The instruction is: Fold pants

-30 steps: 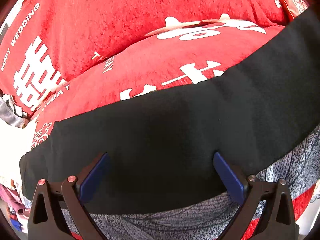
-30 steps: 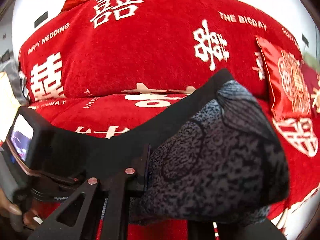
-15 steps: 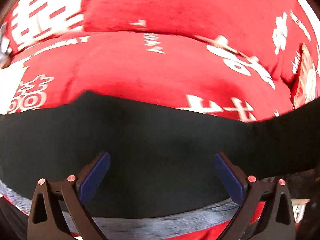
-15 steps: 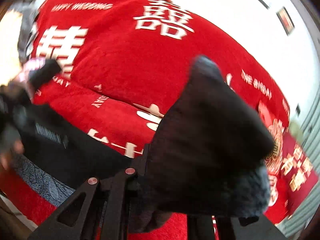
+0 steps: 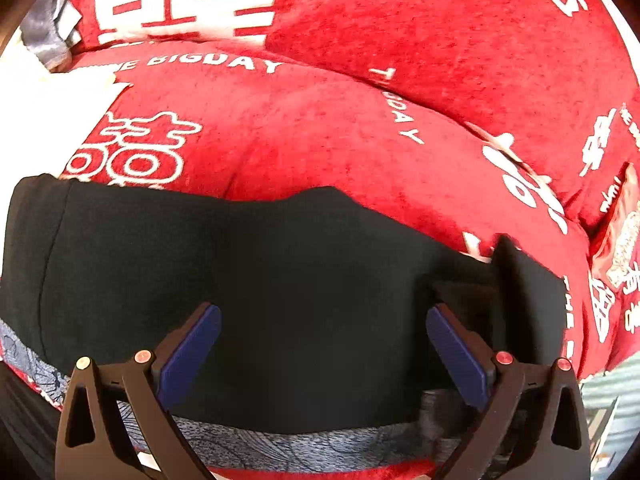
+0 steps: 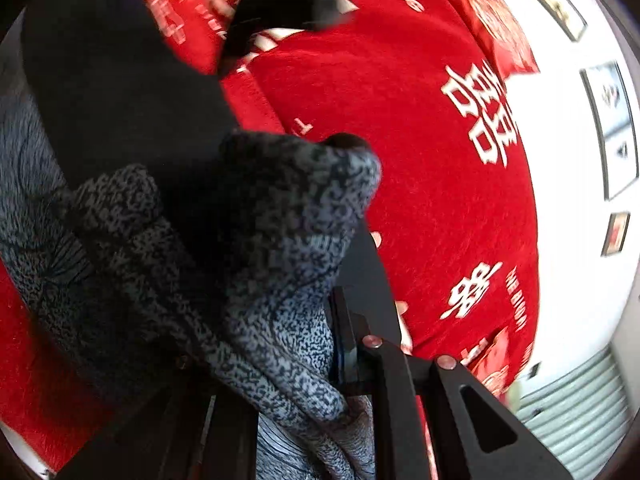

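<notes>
The pants (image 5: 304, 280) lie across the seat of a red sofa cover (image 5: 320, 136), black side up with a grey patterned edge showing along the near side. The fold looks to be mid-way: the right gripper (image 6: 344, 364) is pressed together, pinching a bunch of the grey patterned cloth of the pants, and holds it lifted above the black part. The left gripper (image 5: 322, 354) hangs over the flat black cloth with its jaws spread and nothing between the blue pads (image 5: 192, 348).

Next, in my judgement, the right gripper needs to carry its end over onto the flat part and lay it edge to edge, while the left gripper pins or smooths the layer.

Readable on the sofa cover: "BIGDAY" in white, plus large white double-happiness characters.
</notes>
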### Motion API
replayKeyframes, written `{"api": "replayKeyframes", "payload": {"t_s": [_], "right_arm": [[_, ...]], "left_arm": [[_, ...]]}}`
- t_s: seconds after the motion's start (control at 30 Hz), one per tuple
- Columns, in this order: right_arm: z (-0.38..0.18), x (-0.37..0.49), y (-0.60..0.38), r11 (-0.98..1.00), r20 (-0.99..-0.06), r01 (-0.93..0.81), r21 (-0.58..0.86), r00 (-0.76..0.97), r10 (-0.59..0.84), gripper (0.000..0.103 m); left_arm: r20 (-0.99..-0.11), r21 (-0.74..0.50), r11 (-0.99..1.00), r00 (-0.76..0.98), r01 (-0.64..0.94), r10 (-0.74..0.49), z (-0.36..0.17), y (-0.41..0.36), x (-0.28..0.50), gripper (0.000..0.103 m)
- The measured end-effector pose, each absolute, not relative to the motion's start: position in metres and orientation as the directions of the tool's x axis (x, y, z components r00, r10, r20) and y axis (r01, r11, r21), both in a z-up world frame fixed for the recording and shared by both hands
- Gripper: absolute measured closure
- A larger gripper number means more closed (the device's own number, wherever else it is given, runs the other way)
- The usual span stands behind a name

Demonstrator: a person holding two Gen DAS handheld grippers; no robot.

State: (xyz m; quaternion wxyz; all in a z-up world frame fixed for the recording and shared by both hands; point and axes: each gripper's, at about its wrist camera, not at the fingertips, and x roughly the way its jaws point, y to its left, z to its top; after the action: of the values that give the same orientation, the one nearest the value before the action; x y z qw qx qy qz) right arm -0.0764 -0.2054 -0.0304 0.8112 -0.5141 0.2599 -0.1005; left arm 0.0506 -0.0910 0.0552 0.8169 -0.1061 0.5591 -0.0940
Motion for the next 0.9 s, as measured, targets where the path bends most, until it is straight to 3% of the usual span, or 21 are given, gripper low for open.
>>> {"api": "replayKeyframes", "payload": {"t_s": [0.1, 0.23, 0.33, 0.4, 0.47, 0.57, 0.77, 0.9], "right_arm": [[-0.039, -0.078, -0.2, 0.417, -0.305, -0.113, -0.902, 0.849, -0.431, 0.088], [-0.051, -0.078, -0.196, 0.341, -0.271, -0.116, -0.933, 0.849, -0.453, 0.087], [-0.053, -0.083, -0.193, 0.309, -0.269, -0.133, -0.942, 0.85, -0.452, 0.078], [-0.049, -0.09, -0.192, 0.31, -0.261, -0.127, -0.942, 0.859, -0.44, 0.052], [-0.045, -0.099, -0.193, 0.289, -0.22, -0.095, -0.953, 0.871, -0.438, 0.035], [-0.041, -0.112, -0.199, 0.283, -0.198, -0.075, -0.956, 0.877, -0.437, 0.023], [-0.048, -0.12, -0.214, 0.249, -0.173, -0.057, -0.967, 0.863, -0.476, 0.023], [-0.044, -0.124, -0.22, 0.251, -0.17, -0.05, -0.967, 0.86, -0.482, 0.022]], "left_arm": [[-0.873, -0.323, 0.942, 0.357, 0.09, -0.333, 0.065, -0.104, 0.051, 0.0], [-0.879, -0.29, 0.938, 0.335, 0.188, -0.339, 0.065, -0.133, 0.051, 0.0], [-0.905, -0.249, 0.95, 0.303, 0.188, -0.297, 0.053, -0.143, 0.054, 0.0], [-0.935, -0.191, 0.966, 0.268, 0.175, -0.233, 0.04, -0.146, 0.056, 0.0], [-0.939, -0.193, 0.967, 0.254, 0.169, -0.232, 0.035, -0.144, 0.056, 0.0], [-0.936, -0.184, 0.97, 0.275, 0.157, -0.222, 0.044, -0.143, 0.055, 0.0], [-0.912, -0.215, 0.946, 0.296, 0.243, -0.284, 0.067, -0.169, 0.033, 0.0], [-0.935, -0.164, 0.94, 0.256, 0.3, -0.245, 0.049, -0.189, 0.027, 0.0]]}}
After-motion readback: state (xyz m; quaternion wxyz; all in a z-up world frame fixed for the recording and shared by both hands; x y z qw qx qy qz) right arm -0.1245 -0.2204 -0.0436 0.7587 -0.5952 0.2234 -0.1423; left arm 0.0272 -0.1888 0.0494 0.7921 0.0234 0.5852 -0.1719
